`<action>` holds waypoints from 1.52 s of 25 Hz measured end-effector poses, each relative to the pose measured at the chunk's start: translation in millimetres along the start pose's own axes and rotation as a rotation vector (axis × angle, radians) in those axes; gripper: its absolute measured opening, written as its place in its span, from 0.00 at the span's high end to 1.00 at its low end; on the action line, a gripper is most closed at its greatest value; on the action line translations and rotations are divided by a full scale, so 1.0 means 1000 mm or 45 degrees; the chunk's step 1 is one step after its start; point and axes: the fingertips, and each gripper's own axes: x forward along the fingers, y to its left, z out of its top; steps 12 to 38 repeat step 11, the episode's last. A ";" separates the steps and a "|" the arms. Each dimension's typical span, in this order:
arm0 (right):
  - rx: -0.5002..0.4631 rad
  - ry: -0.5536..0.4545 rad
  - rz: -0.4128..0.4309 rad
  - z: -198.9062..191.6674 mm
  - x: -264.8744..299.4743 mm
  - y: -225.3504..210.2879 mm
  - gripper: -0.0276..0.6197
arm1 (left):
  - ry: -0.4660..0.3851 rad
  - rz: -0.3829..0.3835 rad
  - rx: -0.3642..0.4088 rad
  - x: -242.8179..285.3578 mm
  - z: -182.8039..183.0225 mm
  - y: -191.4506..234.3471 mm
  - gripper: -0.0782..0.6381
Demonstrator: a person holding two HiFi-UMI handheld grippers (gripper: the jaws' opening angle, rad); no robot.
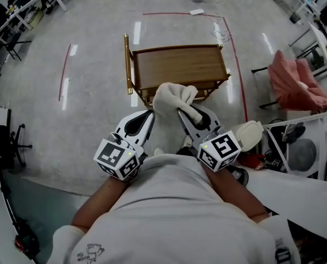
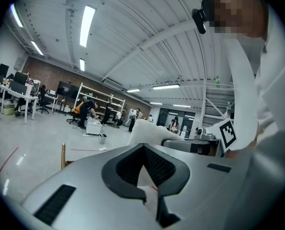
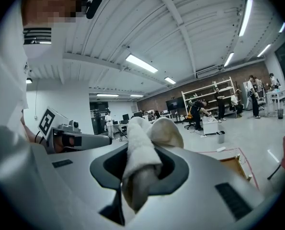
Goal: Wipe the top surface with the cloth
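Observation:
Below me on the grey floor stands the small wooden table (image 1: 179,65), its top bare; one corner of the table (image 3: 235,164) shows in the right gripper view. My right gripper (image 1: 181,113) holds a bunched white cloth (image 1: 171,98) in the air over the table's near edge. In the right gripper view the cloth (image 3: 140,162) is pinched between the jaws of the right gripper (image 3: 142,152) and bulges out past them. My left gripper (image 1: 150,113) is shut with nothing in it, its tip right beside the cloth. The cloth (image 2: 147,131) shows just beyond the left gripper (image 2: 143,150).
Red tape lines (image 1: 232,43) mark the floor around the table. A chair draped in pink (image 1: 295,84) stands to the right, with a white shelf unit (image 1: 311,142) nearer me. Desks (image 1: 26,4) are at the far left, and a black stand (image 1: 9,142) at the left.

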 end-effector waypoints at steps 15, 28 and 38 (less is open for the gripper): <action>-0.013 0.004 -0.022 -0.004 -0.001 0.018 0.82 | -0.004 -0.064 -0.006 -0.010 -0.004 -0.004 0.88; -0.013 0.004 -0.022 -0.004 -0.001 0.018 0.82 | -0.004 -0.064 -0.006 -0.010 -0.004 -0.004 0.88; -0.013 0.004 -0.022 -0.004 -0.001 0.018 0.82 | -0.004 -0.064 -0.006 -0.010 -0.004 -0.004 0.88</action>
